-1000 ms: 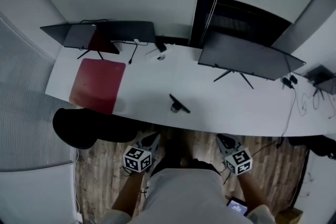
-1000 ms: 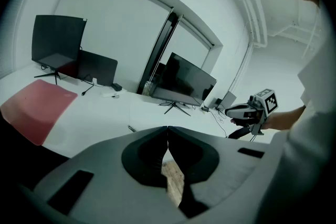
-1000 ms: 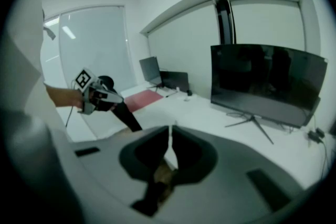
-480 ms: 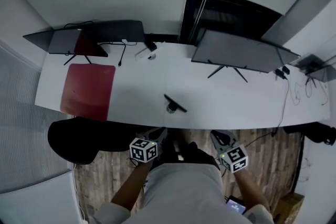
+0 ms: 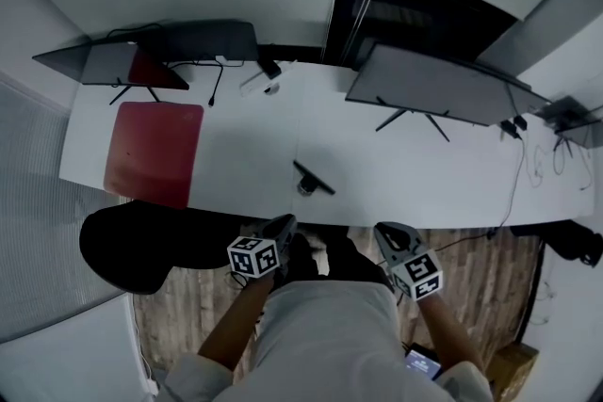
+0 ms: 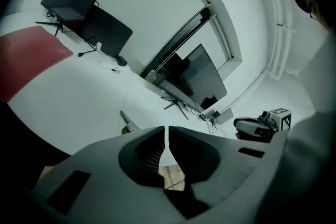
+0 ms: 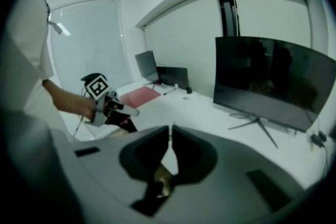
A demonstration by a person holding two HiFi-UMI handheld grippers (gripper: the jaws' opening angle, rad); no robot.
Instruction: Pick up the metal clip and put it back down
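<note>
- Two grippers are in your hands, both low in front of your body, over the wooden floor [image 5: 188,306] and short of the front edge of the white table [image 5: 245,155].
- Far left, a black chair [image 5: 132,245] sits beside the table's front edge.
- On the left part of the table lies a flat red mat [image 5: 154,152]. Behind it, near the wall, stands a dark screen [image 5: 203,40] on a stand.
- Your left gripper [image 5: 283,224] points toward the table. Its jaws are pressed together, with only a thin slit between them and nothing in it.
- The metal clip [image 5: 311,181] lies on the table near the front edge, about midway along it. It is a dark bar with a small shiny part at its near side. It sits just beyond the two grippers and between them, touching neither.
- Your right gripper [image 5: 384,232] is level with the left one, to the right of your body. Its jaws are also closed together and hold nothing.
- On the right part of the table stands a wide dark monitor [image 5: 443,88] on thin splayed legs.
- Far right, thin cables [image 5: 537,167] trail across the table near its end.
</note>
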